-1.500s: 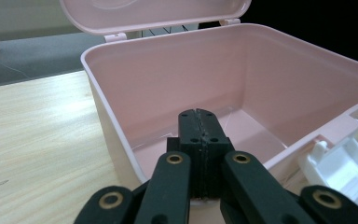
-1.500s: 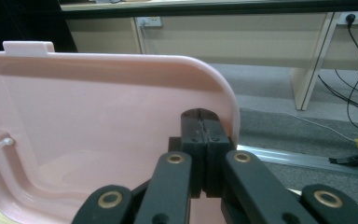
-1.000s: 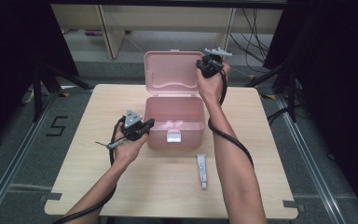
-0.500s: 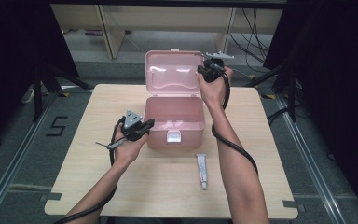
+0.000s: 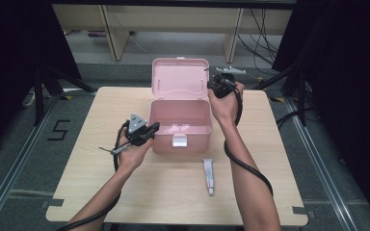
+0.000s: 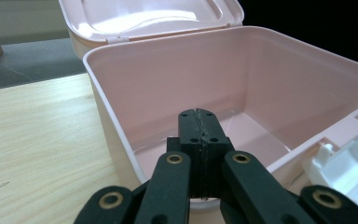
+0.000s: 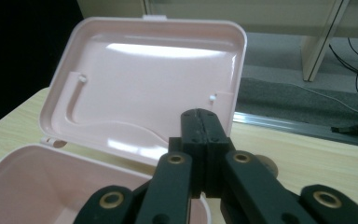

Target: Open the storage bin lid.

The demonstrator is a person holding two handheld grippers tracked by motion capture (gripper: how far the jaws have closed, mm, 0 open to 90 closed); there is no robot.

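Observation:
A pink plastic box (image 5: 180, 126) stands open at the table's middle, its lid (image 5: 180, 79) tipped up behind it and a white latch (image 5: 179, 140) on its front. The inside (image 6: 261, 135) looks empty. My left gripper (image 5: 152, 128) is shut with nothing in it, resting at the box's front left rim (image 6: 103, 100); its tips (image 6: 199, 115) point into the box. My right gripper (image 5: 212, 83) is shut and empty too, held up beside the lid's right edge, with its tips (image 7: 200, 115) facing the lid's inner face (image 7: 144, 88).
A small white tube (image 5: 208, 174) lies on the wooden table (image 5: 270, 159) in front of the box, to its right. A black cable trails from each gripper along the forearms. Desk legs and cables stand on the floor beyond the table.
My right gripper has dropped slightly and come a little nearer, staying by the lid's right edge. The left gripper and the box have hardly moved.

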